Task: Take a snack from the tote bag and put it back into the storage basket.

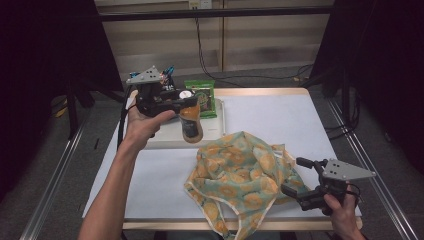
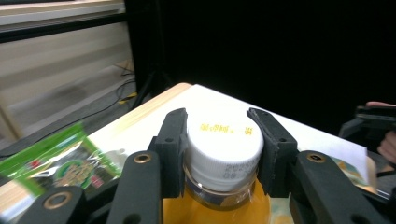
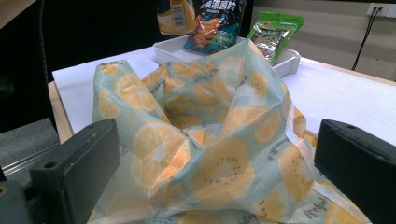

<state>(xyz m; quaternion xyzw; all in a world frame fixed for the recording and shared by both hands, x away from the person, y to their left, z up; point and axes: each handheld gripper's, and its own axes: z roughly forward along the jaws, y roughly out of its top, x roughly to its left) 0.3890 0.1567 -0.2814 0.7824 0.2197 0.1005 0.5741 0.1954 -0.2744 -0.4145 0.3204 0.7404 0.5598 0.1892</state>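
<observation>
A white-topped table (image 1: 280,120) carries a shallow white tray (image 1: 165,136) at its far left and a fruit-print fabric bag (image 1: 240,175) slumped near the front edge, its mouth gathered loosely upward. Above the tray's near rim, the left gripper (image 1: 192,102) is clamped on the white cap and neck of a bottle of orange drink (image 1: 191,125), which hangs clear of the tray. The left gripper view shows both black pads pressed flat against the cap (image 2: 224,140). A green snack packet (image 1: 201,97) leans in the tray behind it. At the front right corner the right gripper (image 1: 300,180) has its jaws wide apart at the bag's edge, cloth lying between them but not pinched.

The bottle appears to be in transit to the bag; the next move calls for the bag's mouth to be held open. Bare tabletop lies between tray and bag, but the bag overhangs the front edge.
</observation>
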